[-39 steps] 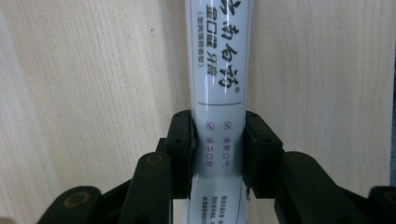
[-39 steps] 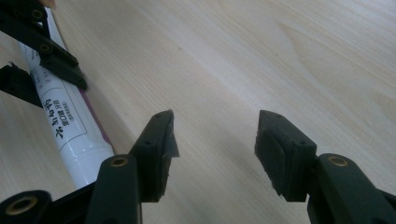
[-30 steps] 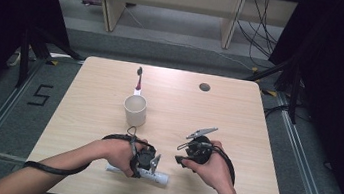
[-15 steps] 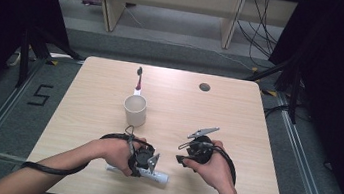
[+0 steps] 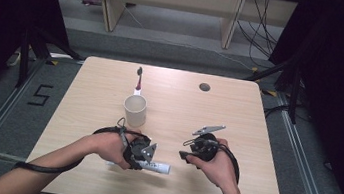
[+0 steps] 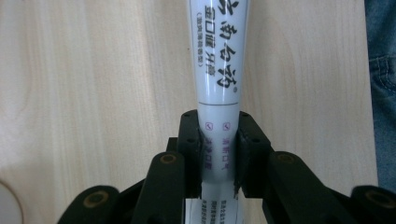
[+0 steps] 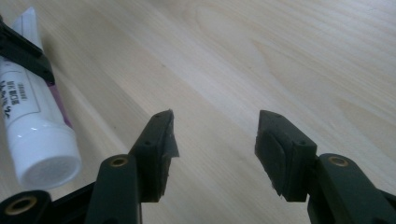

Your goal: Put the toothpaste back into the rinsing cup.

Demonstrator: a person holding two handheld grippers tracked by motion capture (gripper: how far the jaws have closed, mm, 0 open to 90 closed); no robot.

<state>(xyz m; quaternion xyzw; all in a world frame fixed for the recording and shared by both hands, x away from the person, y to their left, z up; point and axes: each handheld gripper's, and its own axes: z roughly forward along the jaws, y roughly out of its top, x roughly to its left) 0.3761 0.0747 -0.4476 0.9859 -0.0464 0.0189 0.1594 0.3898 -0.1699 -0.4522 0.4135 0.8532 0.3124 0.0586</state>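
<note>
A white toothpaste tube (image 6: 218, 70) with dark printed characters lies on the wooden table (image 5: 237, 121). My left gripper (image 6: 218, 151) is shut on its lower part, jaws pressing both sides. In the high view the tube (image 5: 156, 167) lies near the table's front edge under my left gripper (image 5: 140, 153), cap end pointing right. My right gripper (image 7: 215, 140) stands open just above the table, nothing between its fingers; the tube's white cap (image 7: 44, 163) lies to its left. In the high view my right gripper (image 5: 190, 155) is a short way right of the tube.
A white cup (image 5: 135, 110) stands upright behind my left hand. A toothbrush (image 5: 138, 80) lies beyond the cup, toward the far edge. A small round hole (image 5: 204, 86) sits at the table's back right. Blue fabric (image 6: 383, 84) borders the left gripper view.
None of note: both hands and the tube stay where they were.
</note>
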